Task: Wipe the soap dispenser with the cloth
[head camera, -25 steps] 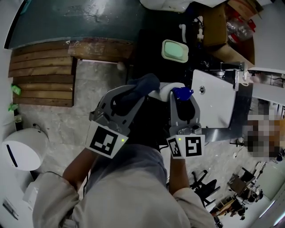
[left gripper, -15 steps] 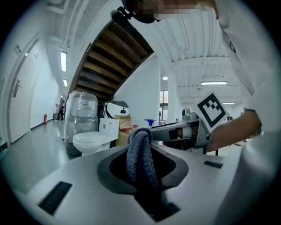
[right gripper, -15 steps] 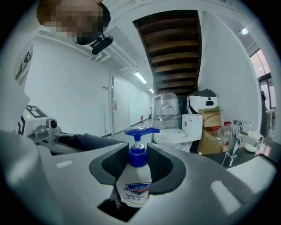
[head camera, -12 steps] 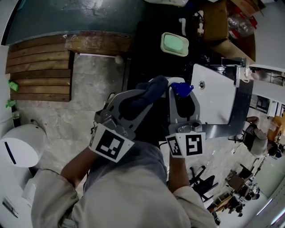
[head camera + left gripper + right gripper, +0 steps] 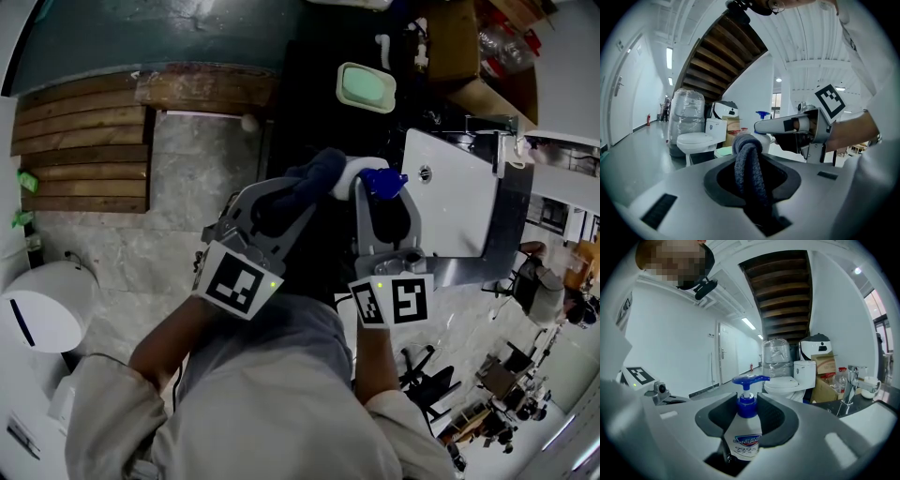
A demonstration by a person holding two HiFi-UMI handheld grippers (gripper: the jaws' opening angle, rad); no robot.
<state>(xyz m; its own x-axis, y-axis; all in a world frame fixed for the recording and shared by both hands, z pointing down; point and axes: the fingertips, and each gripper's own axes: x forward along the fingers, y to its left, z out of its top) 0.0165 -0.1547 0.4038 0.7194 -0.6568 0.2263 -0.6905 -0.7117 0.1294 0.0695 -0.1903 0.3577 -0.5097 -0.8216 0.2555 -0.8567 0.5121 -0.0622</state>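
Jaws of right gripper (image 5: 749, 416) part open, clamped on dispenser (image 5: 746, 439); jaws of left gripper (image 5: 752, 178) pinched on cloth (image 5: 749, 161), its tip seemingly touching dispenser's side

Bathroom-fixture storeroom: toilet (image 5: 696, 139), sink (image 5: 459, 217)

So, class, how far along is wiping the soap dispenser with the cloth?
Done: the right gripper has its jaws shut on the soap dispenser, and the left gripper on the cloth. In hand: the cloth's bunched end appears against the dispenser's side. Left: the wiping itself; how much is wiped cannot be told.
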